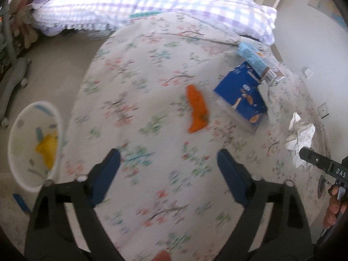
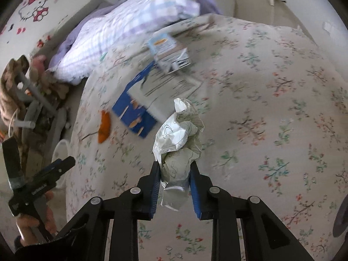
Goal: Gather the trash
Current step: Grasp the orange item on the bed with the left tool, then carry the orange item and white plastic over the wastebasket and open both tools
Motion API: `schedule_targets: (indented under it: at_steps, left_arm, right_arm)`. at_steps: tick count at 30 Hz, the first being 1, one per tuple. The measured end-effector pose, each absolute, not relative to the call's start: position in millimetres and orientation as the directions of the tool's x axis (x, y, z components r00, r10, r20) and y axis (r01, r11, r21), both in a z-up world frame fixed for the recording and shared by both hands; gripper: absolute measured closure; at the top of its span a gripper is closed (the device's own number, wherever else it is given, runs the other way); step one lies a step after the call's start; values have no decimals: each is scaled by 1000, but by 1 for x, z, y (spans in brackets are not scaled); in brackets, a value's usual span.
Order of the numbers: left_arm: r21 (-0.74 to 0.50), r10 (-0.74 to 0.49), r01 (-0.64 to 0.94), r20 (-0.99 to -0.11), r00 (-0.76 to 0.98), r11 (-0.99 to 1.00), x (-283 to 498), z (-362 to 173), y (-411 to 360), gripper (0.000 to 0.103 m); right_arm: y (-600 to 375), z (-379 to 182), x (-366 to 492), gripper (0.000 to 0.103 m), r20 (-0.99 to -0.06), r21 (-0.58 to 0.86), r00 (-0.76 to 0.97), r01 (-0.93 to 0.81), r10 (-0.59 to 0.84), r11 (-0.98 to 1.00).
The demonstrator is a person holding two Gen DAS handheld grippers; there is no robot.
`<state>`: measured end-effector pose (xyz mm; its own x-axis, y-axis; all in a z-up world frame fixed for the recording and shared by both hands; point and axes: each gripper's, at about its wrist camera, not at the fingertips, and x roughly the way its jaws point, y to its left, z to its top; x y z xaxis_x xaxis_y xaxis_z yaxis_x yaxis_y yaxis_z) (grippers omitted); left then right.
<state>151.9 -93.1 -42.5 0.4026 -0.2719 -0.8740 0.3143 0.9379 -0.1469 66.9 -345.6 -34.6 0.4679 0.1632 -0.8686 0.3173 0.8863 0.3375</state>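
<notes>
Left wrist view: the white bin beside the bed already holds 1 yellow scrap. Left on the bedspread are an orange wrapper, a blue snack box and a light-blue carton, all well away from the bin. The left gripper is spread wide, holding nothing.

Right wrist view: the right gripper is clamped on crumpled white paper, creased and faintly printed, lifted above the bedspread, not yet binned.

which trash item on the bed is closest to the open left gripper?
The orange wrapper, lying just ahead of the left gripper. The blue box and light-blue carton lie farther off to the right.
</notes>
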Motion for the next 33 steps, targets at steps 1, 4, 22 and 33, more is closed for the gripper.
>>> schedule_targets:
  at_steps: [1,4,22,33]
  left_arm:
    - [-154,-286,328,-869,403,932,153,-46,-99,27]
    - [-156,-307,363,-859,409,919,157,-57,-115,44]
    - [-159,-304,339,-847,437,927,184,-76,-139,81]
    - [-141,-273,314,-861,429,939,168,-48,-112,83]
  right_arm:
    - [-348,-35,67,77,-870,334,467,322,159,886]
    - [-354,-36,69,77,-870,344,464,329,167,879]
    - [-376,-42,71,77,-876,348,457,374,156,859]
    - [-351,-13,70,77,-839,384,511,318,185,867]
